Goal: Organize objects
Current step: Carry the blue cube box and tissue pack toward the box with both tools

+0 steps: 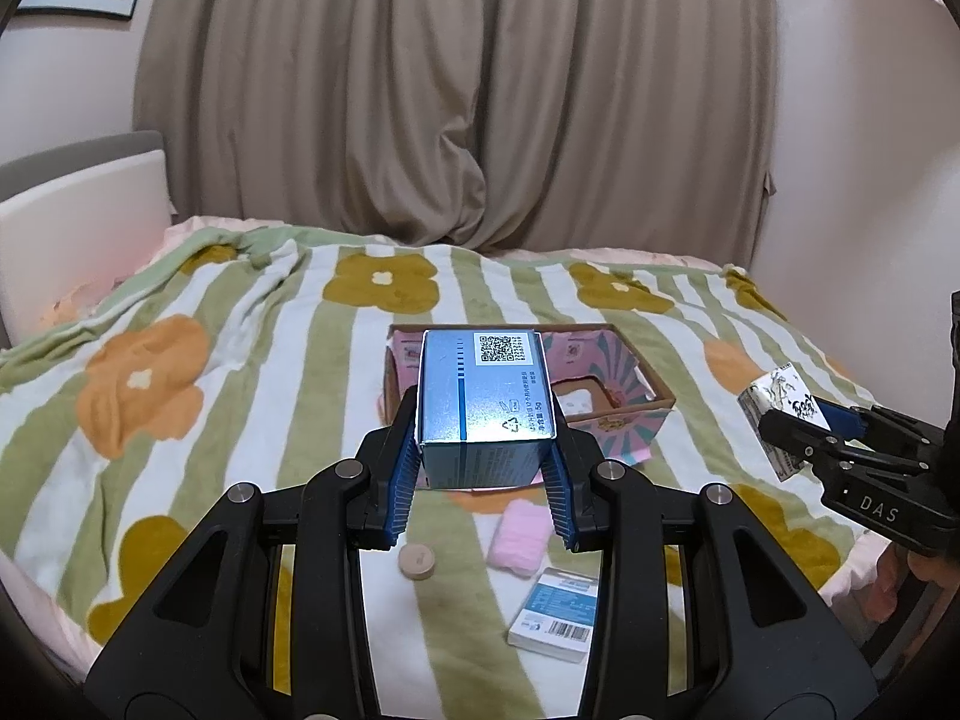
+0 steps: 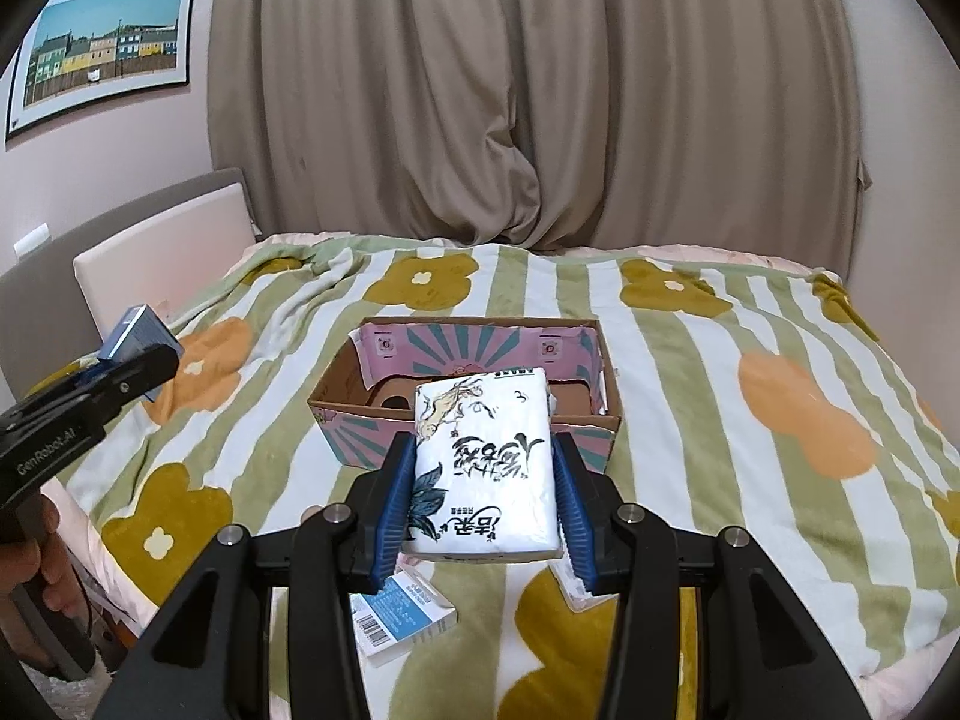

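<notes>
My left gripper (image 1: 485, 468) is shut on a silver-blue carton (image 1: 485, 396) with a QR code on top, held above the blanket in front of the open cardboard box (image 1: 654, 403). My right gripper (image 2: 485, 498) is shut on a white tissue pack (image 2: 483, 462) with black brush lettering, also lifted, just short of the cardboard box (image 2: 462, 414). In the left wrist view the right gripper (image 1: 798, 432) and its tissue pack (image 1: 774, 396) show at the right edge. In the right wrist view the left gripper (image 2: 126, 375) with the carton (image 2: 135, 333) shows at the left.
On the flowered, striped blanket (image 1: 240, 408) lie a pink sponge-like block (image 1: 519, 534), a round wooden disc (image 1: 417, 561) and a small blue-white box (image 1: 555, 612), the same small box (image 2: 399, 618) under my right gripper. A headboard stands left, curtains behind. A hand (image 2: 36, 564) grips the left handle.
</notes>
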`<move>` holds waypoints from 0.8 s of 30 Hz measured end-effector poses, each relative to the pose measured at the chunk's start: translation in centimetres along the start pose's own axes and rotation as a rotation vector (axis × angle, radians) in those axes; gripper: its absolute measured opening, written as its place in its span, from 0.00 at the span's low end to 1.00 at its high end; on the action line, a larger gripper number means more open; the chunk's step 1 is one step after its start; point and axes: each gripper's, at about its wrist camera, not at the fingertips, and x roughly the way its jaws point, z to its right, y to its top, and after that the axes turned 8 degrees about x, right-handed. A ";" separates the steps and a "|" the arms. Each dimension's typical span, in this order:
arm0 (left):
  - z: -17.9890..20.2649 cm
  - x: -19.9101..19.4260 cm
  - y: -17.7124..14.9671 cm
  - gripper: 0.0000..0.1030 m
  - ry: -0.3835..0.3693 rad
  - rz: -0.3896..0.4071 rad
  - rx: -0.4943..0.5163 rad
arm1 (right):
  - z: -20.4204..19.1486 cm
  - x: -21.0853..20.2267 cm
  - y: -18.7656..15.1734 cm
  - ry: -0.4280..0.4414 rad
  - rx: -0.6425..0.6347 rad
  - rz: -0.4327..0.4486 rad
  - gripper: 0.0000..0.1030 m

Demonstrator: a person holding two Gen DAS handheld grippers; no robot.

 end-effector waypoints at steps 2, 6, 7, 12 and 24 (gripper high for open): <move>0.2 0.2 0.0 0.32 -0.005 -0.005 0.003 | 0.2 -0.1 0.0 -0.005 0.003 -0.001 0.40; 0.5 0.6 -0.1 0.32 -0.007 -0.011 0.007 | 0.4 0.1 0.1 -0.006 0.010 -0.004 0.40; 0.5 0.5 -0.1 0.32 -0.008 -0.011 0.006 | 0.5 0.3 0.2 -0.007 0.010 -0.006 0.40; 0.1 1.9 0.1 0.32 -0.014 -0.025 0.002 | 0.6 0.9 0.4 -0.007 0.006 -0.013 0.40; -2.2 9.6 4.9 0.32 -0.094 -0.084 0.050 | 0.7 6.9 5.1 0.015 -0.034 -0.075 0.40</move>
